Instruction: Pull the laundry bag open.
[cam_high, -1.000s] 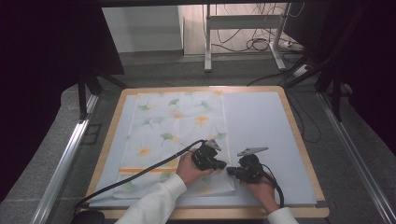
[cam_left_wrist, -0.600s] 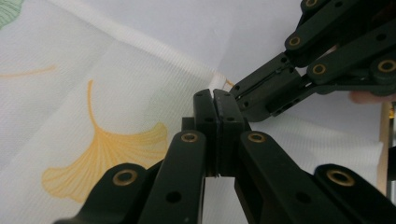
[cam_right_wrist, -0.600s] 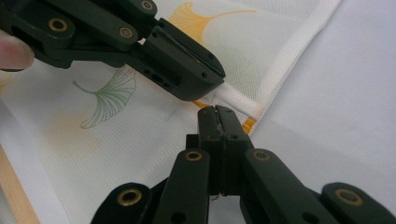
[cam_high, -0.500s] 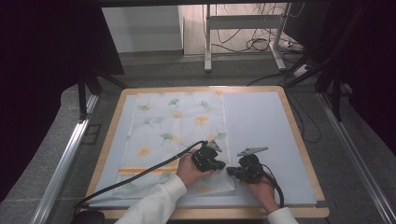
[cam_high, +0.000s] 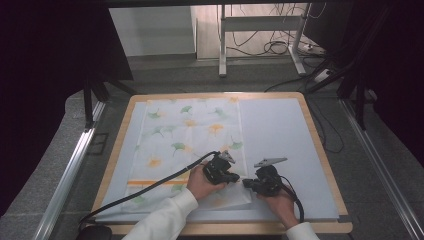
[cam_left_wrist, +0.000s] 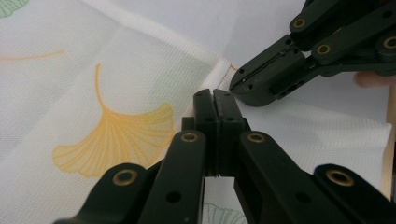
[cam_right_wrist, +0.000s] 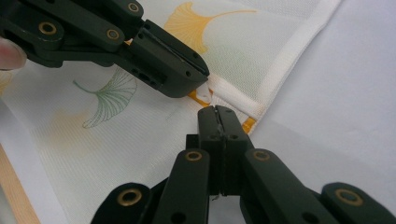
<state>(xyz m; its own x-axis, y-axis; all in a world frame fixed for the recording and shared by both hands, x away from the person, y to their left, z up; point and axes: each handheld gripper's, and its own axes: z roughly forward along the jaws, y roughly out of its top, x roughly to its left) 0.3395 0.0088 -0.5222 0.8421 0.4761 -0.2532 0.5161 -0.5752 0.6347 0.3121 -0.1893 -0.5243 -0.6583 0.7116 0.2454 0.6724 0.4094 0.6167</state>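
Note:
A white cloth (cam_high: 195, 130) printed with yellow and green ginkgo leaves lies on the left half of the pale mat (cam_high: 275, 125). Its near right corner is folded over, showing an orange stripe (cam_right_wrist: 200, 98). My left gripper (cam_high: 236, 178) and right gripper (cam_high: 246, 183) meet tip to tip at the cloth's right hem near the front. In the left gripper view my own jaws (cam_left_wrist: 215, 93) are shut on the cloth's hem (cam_left_wrist: 205, 60), with the right gripper's shut jaws just beyond. In the right gripper view my jaws (cam_right_wrist: 216, 109) are shut on the hem (cam_right_wrist: 243, 105), and the left gripper (cam_right_wrist: 204, 74) pinches the same edge.
The mat sits on a wooden-rimmed table (cam_high: 320, 145). A black cable (cam_high: 150, 187) trails from the left gripper across the cloth to the front left. Metal rails (cam_high: 70, 170) run along both sides of the table. A desk frame with loose cables (cam_high: 270, 47) stands behind.

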